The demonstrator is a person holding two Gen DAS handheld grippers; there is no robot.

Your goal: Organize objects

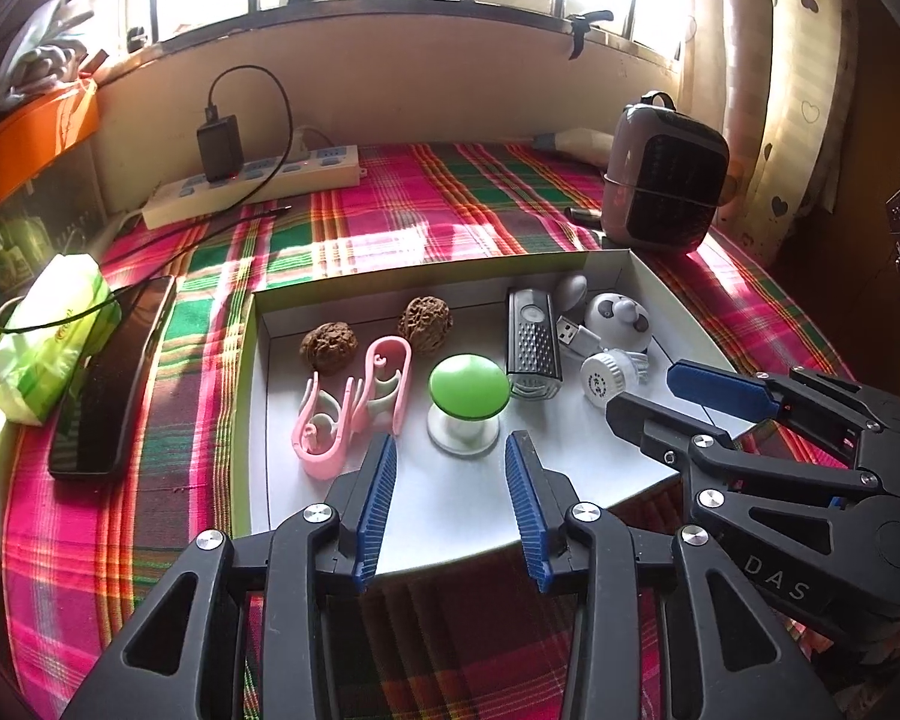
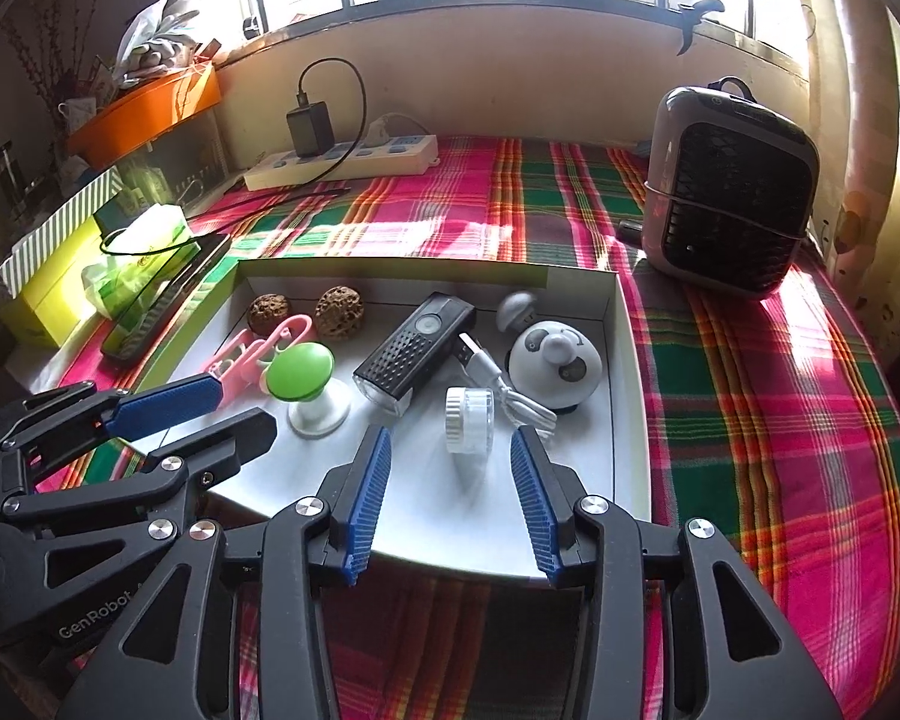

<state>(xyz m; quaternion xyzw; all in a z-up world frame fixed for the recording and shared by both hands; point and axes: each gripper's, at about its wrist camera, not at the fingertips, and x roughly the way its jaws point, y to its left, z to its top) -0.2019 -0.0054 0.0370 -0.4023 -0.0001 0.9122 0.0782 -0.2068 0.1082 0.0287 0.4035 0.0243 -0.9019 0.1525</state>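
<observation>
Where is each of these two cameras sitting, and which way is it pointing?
Left wrist: on the left gripper, looking down over its open fingers at the green knob in the white tray; the right gripper shows at right.
Right wrist: on the right gripper, aimed at the clear jar; the left gripper shows at left.
Shared: tray, knob, black bike light.

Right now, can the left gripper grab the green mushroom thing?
Probably yes. The left gripper is open, empty, and the green mushroom thing stands just ahead of it in the white tray; nothing sits between.
</observation>
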